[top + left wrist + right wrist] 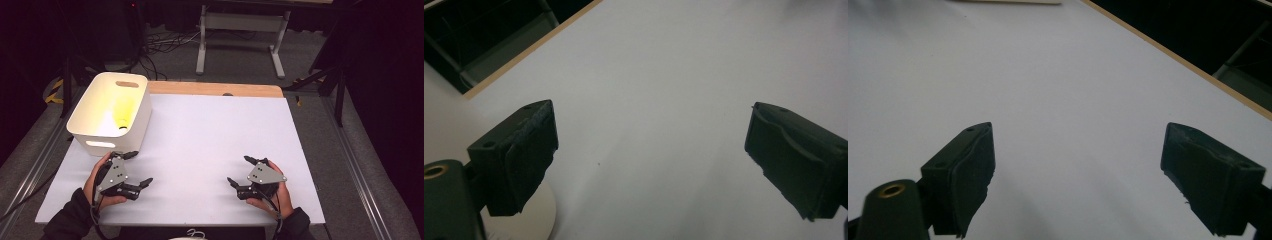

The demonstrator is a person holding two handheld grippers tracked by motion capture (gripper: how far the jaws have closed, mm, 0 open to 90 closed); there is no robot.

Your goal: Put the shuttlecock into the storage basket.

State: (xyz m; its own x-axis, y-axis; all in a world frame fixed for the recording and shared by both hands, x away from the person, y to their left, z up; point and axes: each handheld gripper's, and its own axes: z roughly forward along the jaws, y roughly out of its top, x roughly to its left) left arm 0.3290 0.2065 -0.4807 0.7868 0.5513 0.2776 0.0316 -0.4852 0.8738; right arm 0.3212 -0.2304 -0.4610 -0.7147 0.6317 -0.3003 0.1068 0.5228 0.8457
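Left gripper (135,170): held in the person's left hand at the near left of the table (215,145), jaws spread wide and pinching nothing; in the left gripper view its pads (531,155) stand far apart over bare white tabletop.
Right gripper (241,171): held in the right hand at the near right, jaws likewise spread and empty; the right gripper view shows its pads (973,172) wide apart above the same white surface.
Hands: two, one on each gripper, both low at the near edge and well apart from each other.
Step in hand: judged a resting or ready pose; neither gripper touches or reaches for anything.
Bin (110,112): one white bin with handle slots, at the left of the table just beyond the left gripper, upright and open at the top.
Thing inside the bin (121,120): a small yellowish object lies at the bottom; too blurred to say what it is or to count more than one.
Next move, as a judgement: the left gripper sits nearest, so it would need to rise over the near wall and come down into the bin with jaws kept spread.
Wooden edge (215,90): one strip along the far side of the table.
Count: two grippers, one bin, one table.
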